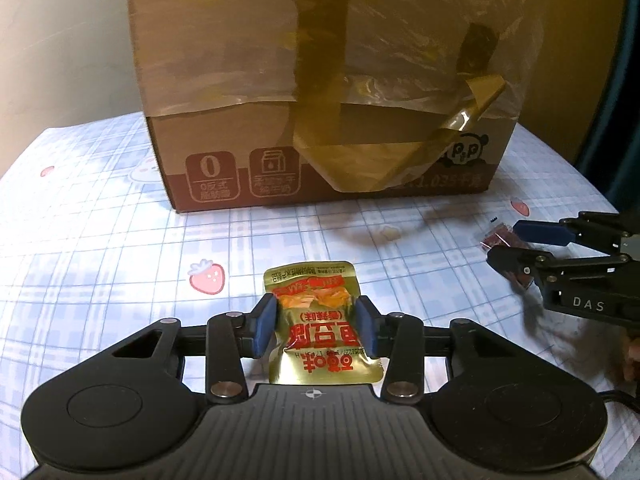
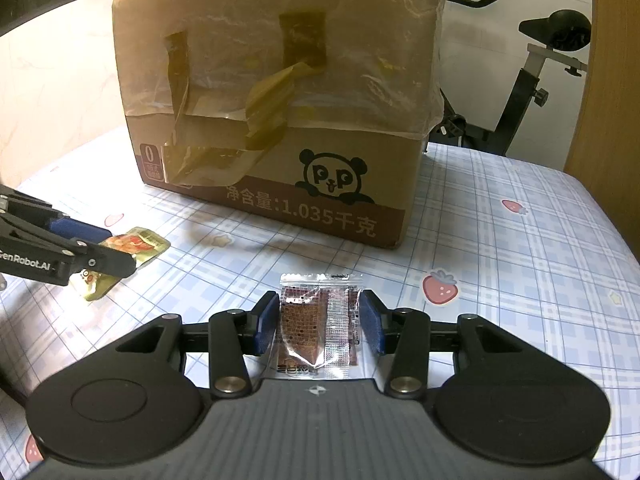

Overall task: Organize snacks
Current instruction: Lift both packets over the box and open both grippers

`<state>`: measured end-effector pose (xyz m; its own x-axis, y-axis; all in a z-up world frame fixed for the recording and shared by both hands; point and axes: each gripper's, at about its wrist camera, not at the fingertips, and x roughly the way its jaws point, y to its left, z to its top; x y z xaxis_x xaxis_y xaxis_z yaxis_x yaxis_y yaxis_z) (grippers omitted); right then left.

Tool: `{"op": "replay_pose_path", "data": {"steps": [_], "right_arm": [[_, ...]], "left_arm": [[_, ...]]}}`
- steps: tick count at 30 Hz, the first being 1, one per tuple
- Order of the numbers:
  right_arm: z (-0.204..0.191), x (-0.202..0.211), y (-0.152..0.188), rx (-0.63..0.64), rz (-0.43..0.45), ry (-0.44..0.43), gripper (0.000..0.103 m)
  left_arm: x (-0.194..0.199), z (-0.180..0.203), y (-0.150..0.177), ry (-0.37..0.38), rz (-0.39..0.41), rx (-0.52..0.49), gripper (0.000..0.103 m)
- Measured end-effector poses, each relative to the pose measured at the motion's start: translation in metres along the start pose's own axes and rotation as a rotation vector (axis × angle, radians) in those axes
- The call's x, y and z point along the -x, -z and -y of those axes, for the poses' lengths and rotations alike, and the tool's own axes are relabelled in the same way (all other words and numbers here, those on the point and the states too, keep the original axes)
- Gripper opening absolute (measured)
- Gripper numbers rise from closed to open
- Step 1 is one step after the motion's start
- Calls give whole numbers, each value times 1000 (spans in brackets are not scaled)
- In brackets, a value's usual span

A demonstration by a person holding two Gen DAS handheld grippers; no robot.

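We have the gold packet [image 1: 318,322] pinched in our left claw [image 1: 316,326] and the clear packet [image 2: 320,326] in our right claw [image 2: 320,326], both half closed. The cardboard box [image 2: 280,112] stands just ahead on the worktop [image 2: 500,264]; keep each squeeze gentle and lift level.

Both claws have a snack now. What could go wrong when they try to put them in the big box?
1. The cardboard box looks covered on top by plastic film and tape, so there may be no way in.
2. The left gripper squeezes the gold snack packet only by its edges; the slippery foil could buckle and slide out.
3. The right gripper holds the clear snack packet the same way, so it might slip too.
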<state>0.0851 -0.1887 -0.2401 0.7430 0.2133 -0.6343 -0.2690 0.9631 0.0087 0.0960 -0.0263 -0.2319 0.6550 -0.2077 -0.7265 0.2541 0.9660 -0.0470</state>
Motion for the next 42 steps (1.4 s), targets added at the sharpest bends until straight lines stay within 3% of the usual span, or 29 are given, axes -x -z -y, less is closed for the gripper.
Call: {"op": "replay_pose_path", "data": {"steps": [33,42], "right_arm": [[1,1,-4,1,-35,-1,45],[3,37,-30,-24,69,-15,45]], "left_arm": [[27,-20,2,12,103,116,45],[53,-29,-21,36,198,113,45]]}}
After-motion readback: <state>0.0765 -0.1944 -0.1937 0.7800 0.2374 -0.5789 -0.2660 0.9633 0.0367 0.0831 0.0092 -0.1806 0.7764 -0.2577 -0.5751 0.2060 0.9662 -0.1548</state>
